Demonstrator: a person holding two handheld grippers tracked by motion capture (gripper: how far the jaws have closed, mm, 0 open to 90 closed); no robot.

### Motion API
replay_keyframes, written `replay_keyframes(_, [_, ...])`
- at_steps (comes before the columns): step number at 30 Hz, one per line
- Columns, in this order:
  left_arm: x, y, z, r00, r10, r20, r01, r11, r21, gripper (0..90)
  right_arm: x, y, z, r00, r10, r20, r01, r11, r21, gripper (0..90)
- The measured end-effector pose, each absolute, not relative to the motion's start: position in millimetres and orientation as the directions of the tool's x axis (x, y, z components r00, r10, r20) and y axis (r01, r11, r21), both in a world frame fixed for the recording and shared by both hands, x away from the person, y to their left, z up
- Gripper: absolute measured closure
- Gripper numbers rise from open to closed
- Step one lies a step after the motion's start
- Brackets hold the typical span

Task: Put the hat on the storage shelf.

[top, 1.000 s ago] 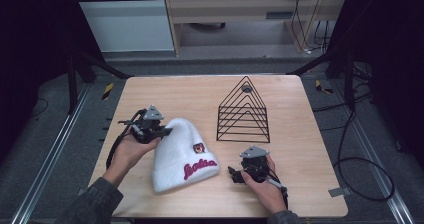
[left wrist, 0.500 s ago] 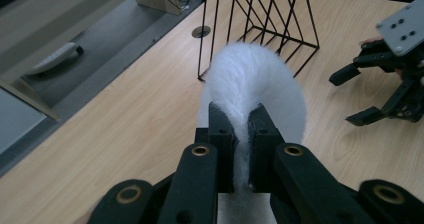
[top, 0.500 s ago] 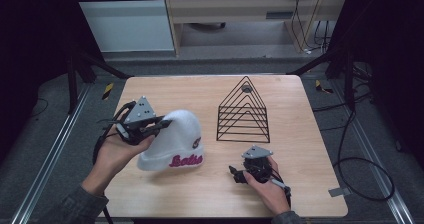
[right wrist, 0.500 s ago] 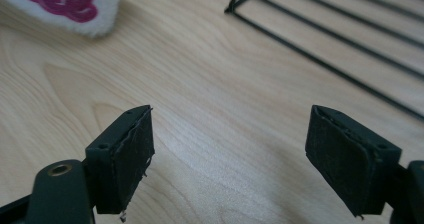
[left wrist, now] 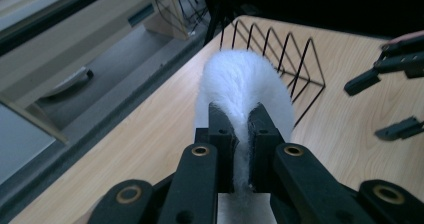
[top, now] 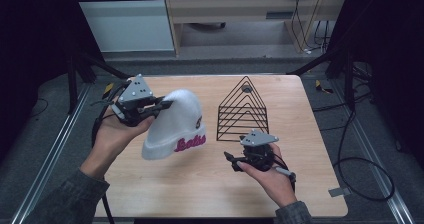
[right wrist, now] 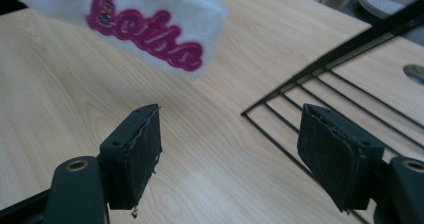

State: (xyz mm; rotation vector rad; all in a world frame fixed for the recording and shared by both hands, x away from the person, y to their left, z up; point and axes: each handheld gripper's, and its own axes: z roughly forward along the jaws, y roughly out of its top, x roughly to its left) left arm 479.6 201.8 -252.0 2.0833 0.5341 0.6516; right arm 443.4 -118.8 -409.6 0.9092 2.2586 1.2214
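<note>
high: above, forward-down | tool views: close, share hat (top: pixel 176 124)

Hat (top: pixel 175 124) left of wire rack (top: pixel 243 111)

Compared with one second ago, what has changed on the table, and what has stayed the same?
The left claw, shut on the crown of the white hat, has lifted it off the table and carried it up and away from the person; the hat now hangs with its pink lettering at the bottom. The right claw stayed low and open near the front of the table, and the black wire rack has not moved.
</note>
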Motion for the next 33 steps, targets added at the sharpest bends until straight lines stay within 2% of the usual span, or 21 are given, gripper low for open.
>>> replay_keyframes(8, [475.3, 185.8, -220.5, 0.776, 0.547, 0.314, 0.051, -0.55, 0.833, 84.1, 449.8, -100.9, -392.1, -0.748, 0.66, -0.07, 0.296, 0.426, 0.855, 29.1])
replay_keyframes(15, [473.2, 175.6, -197.3, 0.791, 0.51, 0.338, -0.018, -0.532, 0.846, 84.1, 456.6, -94.3, -367.8, -0.745, 0.66, -0.093, 0.258, 0.413, 0.874, 27.1])
replay_keyframes(24, [474.6, 169.6, -194.2, 0.803, 0.485, 0.345, -0.048, -0.524, 0.85, 84.1, 470.1, -101.1, -353.6, -0.756, 0.651, -0.062, 0.265, 0.391, 0.881, 24.6])
replay_keyframes(33, [471.4, 167.8, -193.1, 0.81, 0.467, 0.355, -0.073, -0.521, 0.85, 84.3, 488.6, -90.2, -350.1, -0.781, 0.624, -0.035, 0.284, 0.404, 0.87, 22.9])
